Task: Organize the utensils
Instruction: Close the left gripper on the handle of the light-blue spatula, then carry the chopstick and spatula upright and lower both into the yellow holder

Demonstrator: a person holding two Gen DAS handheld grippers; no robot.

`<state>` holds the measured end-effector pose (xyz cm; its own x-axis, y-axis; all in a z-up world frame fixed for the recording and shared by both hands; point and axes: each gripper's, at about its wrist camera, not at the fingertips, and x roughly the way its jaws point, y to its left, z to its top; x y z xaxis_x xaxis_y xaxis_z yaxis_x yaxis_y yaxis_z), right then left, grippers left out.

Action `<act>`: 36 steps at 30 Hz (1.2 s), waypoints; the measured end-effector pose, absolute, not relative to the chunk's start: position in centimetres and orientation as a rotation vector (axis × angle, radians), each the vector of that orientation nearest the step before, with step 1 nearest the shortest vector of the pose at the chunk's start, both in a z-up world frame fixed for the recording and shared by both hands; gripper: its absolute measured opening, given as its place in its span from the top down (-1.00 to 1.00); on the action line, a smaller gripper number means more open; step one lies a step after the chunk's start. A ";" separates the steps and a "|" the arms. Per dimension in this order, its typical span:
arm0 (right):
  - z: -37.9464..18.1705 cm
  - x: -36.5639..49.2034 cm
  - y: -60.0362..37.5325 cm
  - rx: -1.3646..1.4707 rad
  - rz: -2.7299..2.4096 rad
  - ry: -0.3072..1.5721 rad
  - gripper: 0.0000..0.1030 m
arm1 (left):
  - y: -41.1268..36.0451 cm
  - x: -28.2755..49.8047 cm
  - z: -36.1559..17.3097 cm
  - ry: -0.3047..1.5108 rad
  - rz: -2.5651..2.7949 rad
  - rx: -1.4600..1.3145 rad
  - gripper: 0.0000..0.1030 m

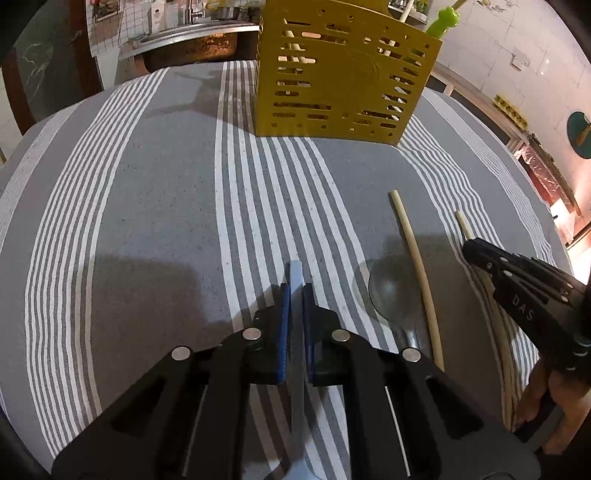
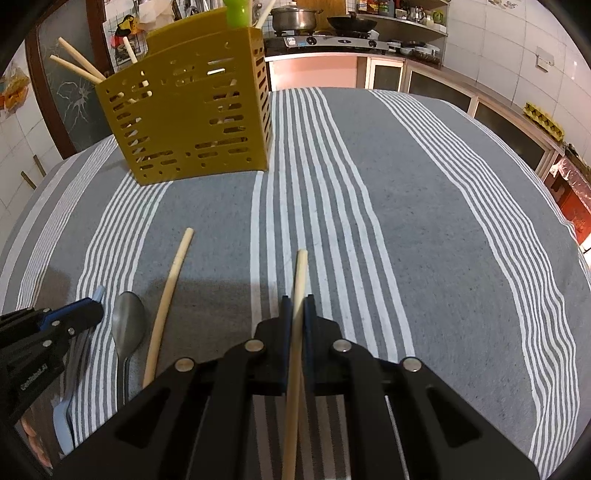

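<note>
The left gripper is clenched on a pale blue utensil handle, whose tip pokes out past the blue pads; its other end is hidden under the gripper, so what kind of utensil it is stays unclear. The right gripper is clamped on a wooden chopstick that sticks out forward over the striped tablecloth.

Between the two grippers, a metal spoon and a second, loose chopstick lie flat on the cloth side by side, apart from both sets of pads. The yellow slotted utensil holder stands upright towards the far side of the table, well apart from the grippers, with bare cloth all the way to it. To the right of the right gripper the cloth runs clear to the table's rounded edge.

The right wrist view alone shows chopsticks leaning out of the holder's left end, a green-topped item rising from it, and a stove with a pot behind. The left wrist view alone shows a sink beyond the table and the person's fingers around the right gripper's handle.
</note>
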<state>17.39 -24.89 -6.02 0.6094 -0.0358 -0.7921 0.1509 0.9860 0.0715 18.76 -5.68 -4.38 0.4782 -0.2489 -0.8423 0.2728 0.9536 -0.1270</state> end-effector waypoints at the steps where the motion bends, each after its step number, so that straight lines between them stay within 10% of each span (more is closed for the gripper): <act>1: -6.0 17.3 -25.0 0.138 -0.107 0.905 0.86 | -5.7 18.7 -4.4 1.014 -0.319 0.024 0.89; 36: -0.5 11.9 -25.9 0.229 -0.065 0.459 0.88 | -0.9 14.6 2.0 0.515 -0.201 -0.037 0.89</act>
<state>11.89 -25.87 -0.47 0.8951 -0.0105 -0.4458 0.1133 0.9723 0.2046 14.62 -0.87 2.05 0.8512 -0.2001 -0.4853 0.1814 0.9797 -0.0857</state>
